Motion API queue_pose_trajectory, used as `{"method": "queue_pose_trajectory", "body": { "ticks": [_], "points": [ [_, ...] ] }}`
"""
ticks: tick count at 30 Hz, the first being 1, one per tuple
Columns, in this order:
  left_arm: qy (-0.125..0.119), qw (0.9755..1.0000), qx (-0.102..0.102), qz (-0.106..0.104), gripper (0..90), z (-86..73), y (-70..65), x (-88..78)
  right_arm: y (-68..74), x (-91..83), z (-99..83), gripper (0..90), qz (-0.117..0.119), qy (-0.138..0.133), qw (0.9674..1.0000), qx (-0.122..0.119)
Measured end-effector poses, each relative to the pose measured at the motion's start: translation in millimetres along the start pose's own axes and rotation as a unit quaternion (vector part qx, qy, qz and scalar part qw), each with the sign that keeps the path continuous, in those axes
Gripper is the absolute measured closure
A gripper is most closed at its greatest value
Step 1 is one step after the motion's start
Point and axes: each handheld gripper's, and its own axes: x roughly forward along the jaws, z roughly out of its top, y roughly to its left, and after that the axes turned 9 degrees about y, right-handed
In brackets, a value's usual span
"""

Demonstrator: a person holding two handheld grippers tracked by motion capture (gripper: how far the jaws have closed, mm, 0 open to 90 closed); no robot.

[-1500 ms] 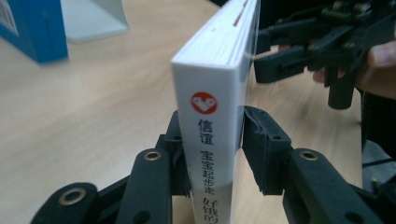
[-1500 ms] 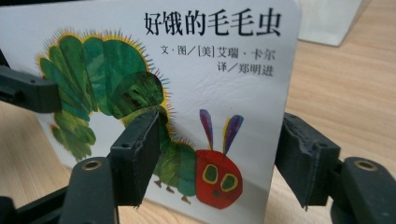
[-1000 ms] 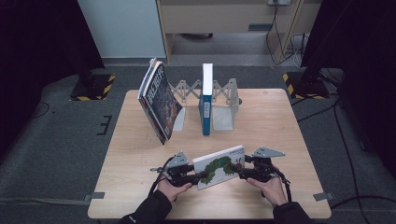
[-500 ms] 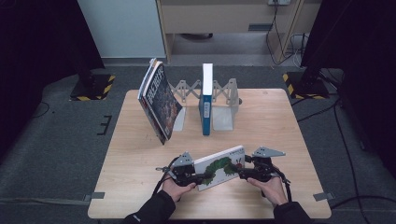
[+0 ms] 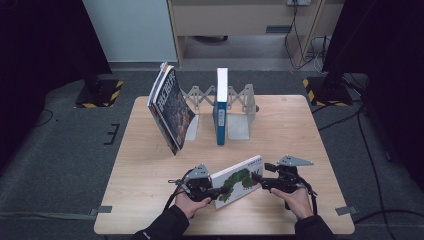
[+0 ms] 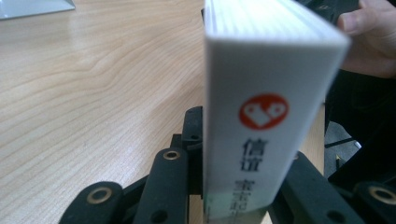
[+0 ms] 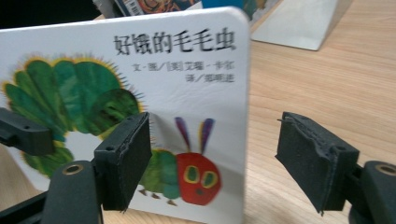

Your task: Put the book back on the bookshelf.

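A white board book with a green caterpillar on its cover (image 5: pixel 237 182) is held up on edge, tilted, over the table's front. My left gripper (image 5: pixel 217 192) has just been closing and is shut on the book's left end. In the left gripper view the spine (image 6: pixel 261 93) stands between both jaws of that gripper (image 6: pixel 243 140), which press on it. My right gripper (image 5: pixel 257 180) sits at the book's right end. Its jaws have just been opening. In the right gripper view the cover (image 7: pixel 177 79) has its edge inside the gap of the right gripper (image 7: pixel 215 158), and the pads (image 7: pixel 126 158) stand clear.
At the back of the wooden table (image 5: pixel 300 130) stands a metal expanding book rack (image 5: pixel 240 107) with a blue book (image 5: pixel 220 107) upright in it. A dark picture book (image 5: pixel 170 107) leans at the rack's left. A hand holds each gripper at the front edge.
The left gripper has edged a little toward the book and closed on it. The right gripper's jaws have spread. The book and both hands stay in about the same place.
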Motion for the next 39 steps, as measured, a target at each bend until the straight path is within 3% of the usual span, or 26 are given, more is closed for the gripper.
{"method": "queue_pose_trajectory", "body": {
  "ticks": [11, 20, 27, 32, 35, 39],
  "points": [
    [-0.007, 0.9995, -0.029, 0.005, 74.4, 7.7, -2.0, -12.5, -13.6, -11.3, -0.8, 24.5, -0.028, -0.001, 0.9996, 0.01],
    [-0.034, 0.9985, -0.043, 0.009, 74.5, 14.8, -2.8, -24.1, -28.1, -19.8, -4.1, 24.3, -0.067, 0.009, 0.9975, 0.018],
    [-0.05, 0.9974, -0.048, 0.018, 74.4, 22.6, -2.5, -30.4, -39.8, -22.0, -9.0, 22.1, -0.123, 0.047, 0.9912, 0.009],
    [-0.065, 0.9961, -0.051, 0.029, 74.5, 29.6, -0.2, -36.3, -45.7, -20.7, -12.1, 18.7, -0.141, 0.07, 0.9876, 0.01],
    [-0.075, 0.995, -0.053, 0.037, 74.5, 33.9, 1.9, -41.0, -49.6, -17.8, -15.0, 15.7, -0.16, 0.097, 0.9823, 0.01],
    [-0.085, 0.9935, -0.056, 0.052, 74.5, 40.1, 5.4, -46.4, -55.2, -15.6, -18.3, 13.0, -0.165, 0.116, 0.9795, 0.012]
  ]
}}
